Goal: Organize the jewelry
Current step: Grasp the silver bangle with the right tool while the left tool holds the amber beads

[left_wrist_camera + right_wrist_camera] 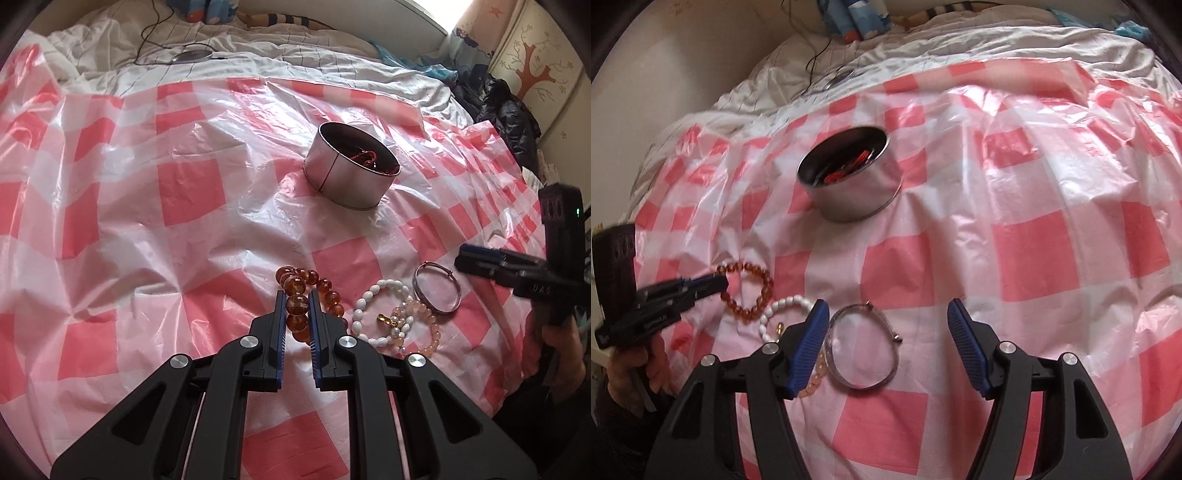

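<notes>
We are closing the left gripper (297, 295) on the amber bracelet (306, 295), lying just beside the white bracelet (384, 314) and well short of the tin (347, 177), so we are pinching one bead squarely, while the right gripper (886, 314) is hanging spread wide, holding nothing.

right gripper (465, 258) body — raised letters "DA" legible, the rest cut off | left gripper (716, 284) body — a small white marking near its rear end and a line of print on its side, both too blurred to read | no other legible text, label or number
</notes>
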The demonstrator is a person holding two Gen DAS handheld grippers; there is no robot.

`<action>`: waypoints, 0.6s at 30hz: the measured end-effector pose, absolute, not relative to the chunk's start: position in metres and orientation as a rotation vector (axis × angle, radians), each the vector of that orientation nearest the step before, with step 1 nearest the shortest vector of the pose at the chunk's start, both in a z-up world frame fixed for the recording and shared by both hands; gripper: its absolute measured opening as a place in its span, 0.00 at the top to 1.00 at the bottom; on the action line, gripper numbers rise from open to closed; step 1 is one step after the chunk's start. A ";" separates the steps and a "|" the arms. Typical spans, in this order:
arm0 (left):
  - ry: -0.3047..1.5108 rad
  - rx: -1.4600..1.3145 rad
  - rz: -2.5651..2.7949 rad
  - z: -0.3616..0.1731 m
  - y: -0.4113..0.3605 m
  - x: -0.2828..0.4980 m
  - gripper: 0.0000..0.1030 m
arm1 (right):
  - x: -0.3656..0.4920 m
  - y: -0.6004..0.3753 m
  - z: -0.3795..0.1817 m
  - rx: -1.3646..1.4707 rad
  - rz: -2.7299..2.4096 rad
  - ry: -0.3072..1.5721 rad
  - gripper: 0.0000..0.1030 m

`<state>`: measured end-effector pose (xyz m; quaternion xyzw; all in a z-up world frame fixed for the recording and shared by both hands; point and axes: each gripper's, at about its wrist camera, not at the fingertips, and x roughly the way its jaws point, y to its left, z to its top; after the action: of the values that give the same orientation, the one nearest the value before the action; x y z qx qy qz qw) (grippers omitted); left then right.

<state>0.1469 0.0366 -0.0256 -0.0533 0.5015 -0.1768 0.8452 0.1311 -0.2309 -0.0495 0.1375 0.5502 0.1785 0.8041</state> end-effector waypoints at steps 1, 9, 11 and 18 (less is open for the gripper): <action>1.060 -0.119 -0.375 -0.026 0.037 0.147 0.90 | 0.131 -0.226 -0.050 0.279 0.397 1.187 0.43; 1.071 -0.131 -0.380 -0.029 0.035 0.150 0.90 | 0.124 -0.187 -0.064 -0.033 0.326 1.195 0.89; 1.060 -0.136 -0.386 -0.026 0.034 0.150 0.90 | 0.122 -0.189 -0.062 -0.028 0.333 1.186 0.94; 1.013 -0.193 -0.456 -0.007 0.027 0.150 0.90 | 0.126 -0.215 -0.039 0.245 0.418 1.139 0.93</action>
<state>0.1497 0.0267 -0.0067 -0.0914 0.4802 -0.2163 0.8451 0.1260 -0.2150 -0.0390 0.1151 0.5336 0.1957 0.8147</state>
